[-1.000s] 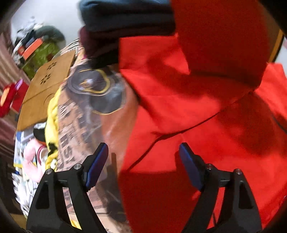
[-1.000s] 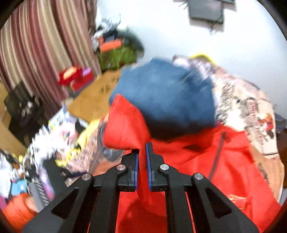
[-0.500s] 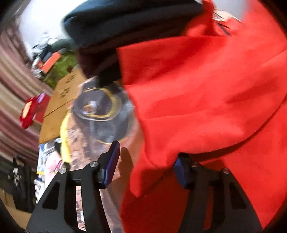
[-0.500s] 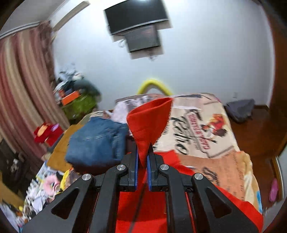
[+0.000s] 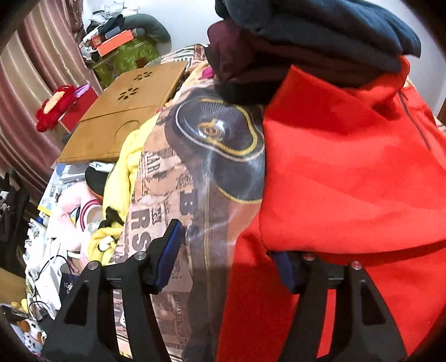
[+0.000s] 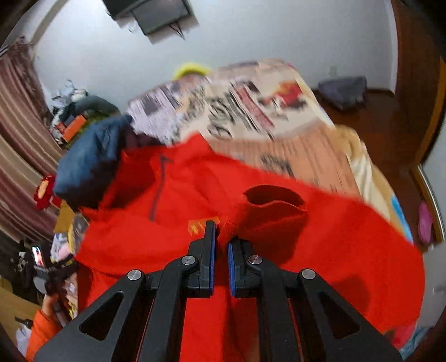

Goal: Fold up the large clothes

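Right wrist view, red garment [image 6: 251, 195] sleeve pinched in right claw [image 6: 220, 250]

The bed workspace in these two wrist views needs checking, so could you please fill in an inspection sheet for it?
Surface: bed cover with a newspaper-style print, partly bare.
Job's things: red pullover spread on the cover; its cuff is lifted and open.
Clutter: folded dark clothes stacked at the pullover's top edge; wooden lap tray beside the bed.
Grippers: right tongs shut on red cloth by the cuff; left tongs opening, the pullover's edge between the jaws, one pad hidden under cloth.
Cables: thin wires among floor items.
Surroundings: striped curtain, wall-mounted screen.
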Available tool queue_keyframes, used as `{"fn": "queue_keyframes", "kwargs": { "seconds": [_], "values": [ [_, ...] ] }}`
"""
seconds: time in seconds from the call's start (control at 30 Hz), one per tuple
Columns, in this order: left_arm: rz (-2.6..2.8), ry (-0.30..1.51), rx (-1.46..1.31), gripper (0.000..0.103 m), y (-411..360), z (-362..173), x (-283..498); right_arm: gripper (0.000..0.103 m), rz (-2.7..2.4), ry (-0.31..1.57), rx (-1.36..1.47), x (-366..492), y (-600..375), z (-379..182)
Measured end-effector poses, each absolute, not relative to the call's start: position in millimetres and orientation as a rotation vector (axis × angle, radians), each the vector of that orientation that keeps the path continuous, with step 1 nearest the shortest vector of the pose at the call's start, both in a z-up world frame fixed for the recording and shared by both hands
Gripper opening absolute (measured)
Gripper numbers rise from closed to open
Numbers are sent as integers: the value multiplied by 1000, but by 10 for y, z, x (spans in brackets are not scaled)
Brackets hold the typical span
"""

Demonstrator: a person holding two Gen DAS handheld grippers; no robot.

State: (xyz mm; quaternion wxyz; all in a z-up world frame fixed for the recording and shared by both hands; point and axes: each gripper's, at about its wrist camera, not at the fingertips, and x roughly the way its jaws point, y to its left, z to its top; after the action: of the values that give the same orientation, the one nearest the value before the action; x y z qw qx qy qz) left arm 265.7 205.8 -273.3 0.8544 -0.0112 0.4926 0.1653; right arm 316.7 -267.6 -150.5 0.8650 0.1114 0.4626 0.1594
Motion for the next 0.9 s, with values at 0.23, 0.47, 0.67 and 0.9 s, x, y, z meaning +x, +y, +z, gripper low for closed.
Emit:
{"fn": "queue_keyframes", "kwargs": {
  "seconds": [0.23,0.47,0.67,0.9],
  "values": [
    [320,1079,-82,70,2092,-2794,2590,7,334,1073,218,2928,-2894,-1853],
    [263,1109,-42,69,2031,-2675,2404,23,310,1068,279,2759,-3125,-1812],
    [212,1046,-35,70,1939,-2308,2286,26,240,1038,272,2583,-3395,-1664],
    [149,930,-45,73,1644,-1826,2416,50,79,951,362,2411,-3928,-1531]
  ]
}}
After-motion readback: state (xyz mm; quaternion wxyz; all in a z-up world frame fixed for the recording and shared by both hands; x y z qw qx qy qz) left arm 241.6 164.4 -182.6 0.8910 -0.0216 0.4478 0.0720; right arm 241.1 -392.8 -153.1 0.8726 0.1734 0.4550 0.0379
